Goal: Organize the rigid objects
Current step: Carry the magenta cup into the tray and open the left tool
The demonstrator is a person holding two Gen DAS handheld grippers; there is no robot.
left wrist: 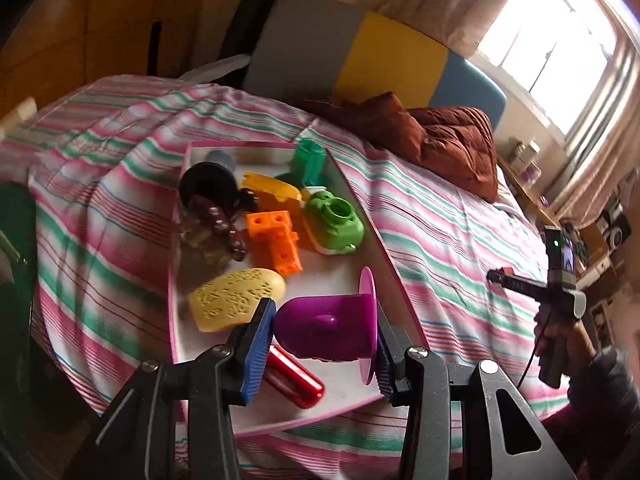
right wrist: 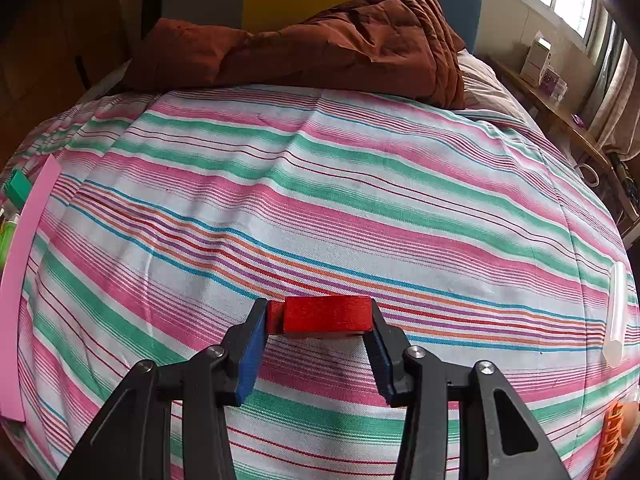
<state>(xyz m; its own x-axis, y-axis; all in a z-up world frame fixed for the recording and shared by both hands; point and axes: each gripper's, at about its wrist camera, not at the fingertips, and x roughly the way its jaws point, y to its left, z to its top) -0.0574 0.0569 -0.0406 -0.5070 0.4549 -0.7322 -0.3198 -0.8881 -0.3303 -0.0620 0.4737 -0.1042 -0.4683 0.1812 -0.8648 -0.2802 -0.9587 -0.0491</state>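
Left wrist view only: pink-rimmed white tray (left wrist: 360, 208) on the striped bedspread (left wrist: 460, 216), loaded with toys. Left gripper (left wrist: 325, 334) has its blue ribbed fingers (left wrist: 258, 344) pinching a glossy purple plastic cup (left wrist: 332, 320), lying sideways with its flared rim toward the right finger, held over the near end of the tray. Under it, a shiny red metallic cylinder (left wrist: 294, 380) lies flat on the tray. Just beside the left finger: pale yellow oval piece (left wrist: 236, 298) with embossed surface. Further back: orange perforated block (left wrist: 276, 240), green moulded toy (left wrist: 334, 224) with a round hole, yellow plastic piece (left wrist: 272, 192), green ribbed cylinder (left wrist: 310, 160) upright, dark cup (left wrist: 208, 184) tipped over with dark brown beads (left wrist: 224, 224) spilling out. The right gripper (left wrist: 560, 280) shows side-on at the frame's right edge, hand around its grip.

Right wrist view only: right gripper (right wrist: 320, 328) fingers (right wrist: 252, 344) clamped on a matte red rectangular block (right wrist: 326, 314), ends against both pads, just above the woven striped bedspread (right wrist: 320, 200). Tray shows only as a pink edge strip (right wrist: 24, 280) far left. A translucent white stick (right wrist: 616, 312) lies on the bed at right; an orange ribbed item (right wrist: 608, 440) is cut off at the lower right corner. Rumpled brown quilt (right wrist: 340, 40) at the head of the bed.
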